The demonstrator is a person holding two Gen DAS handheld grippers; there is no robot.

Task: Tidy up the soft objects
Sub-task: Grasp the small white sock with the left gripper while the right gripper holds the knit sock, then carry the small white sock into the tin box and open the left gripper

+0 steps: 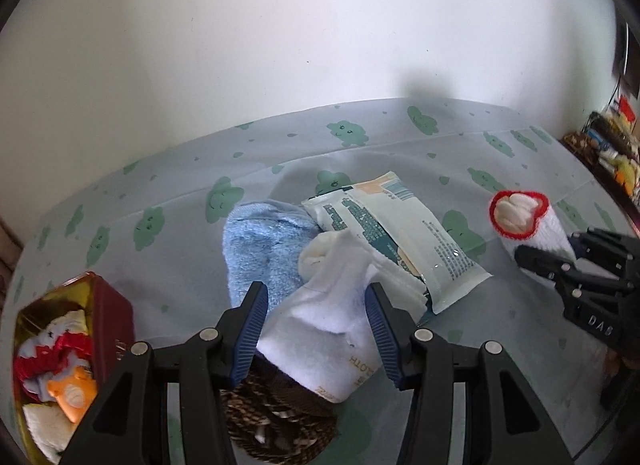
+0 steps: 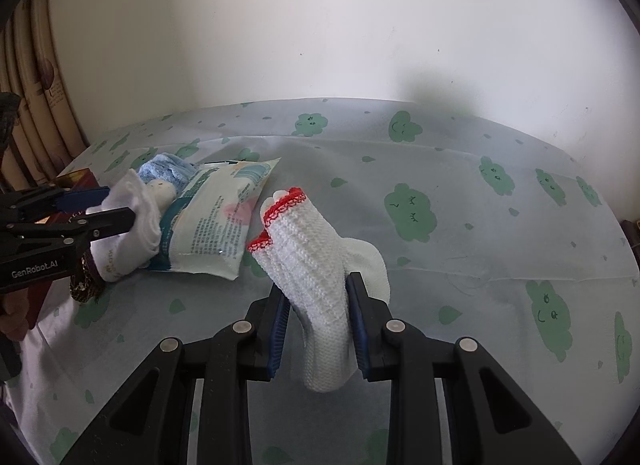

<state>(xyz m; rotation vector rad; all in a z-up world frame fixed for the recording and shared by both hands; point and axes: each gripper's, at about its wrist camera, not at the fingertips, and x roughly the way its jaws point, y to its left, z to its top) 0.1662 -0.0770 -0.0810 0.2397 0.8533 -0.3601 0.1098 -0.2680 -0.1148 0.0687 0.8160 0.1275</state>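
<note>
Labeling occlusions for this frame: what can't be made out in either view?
- Brown patterned item, left wrist view: covered by the white cloth and left gripper; identity unclear.
- Tin contents, left view: cut off by the frame edge.
- Wipes pack print: too small to read.
- Knit glove in the right gripper: fingers tucked inside.

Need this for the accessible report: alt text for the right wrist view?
The right hand-held gripper clamps a white knit glove with red cuffs above a cloud-print tablecloth. At left, the left hand-held gripper straddles a white cloth beside a wipes pack.
</note>
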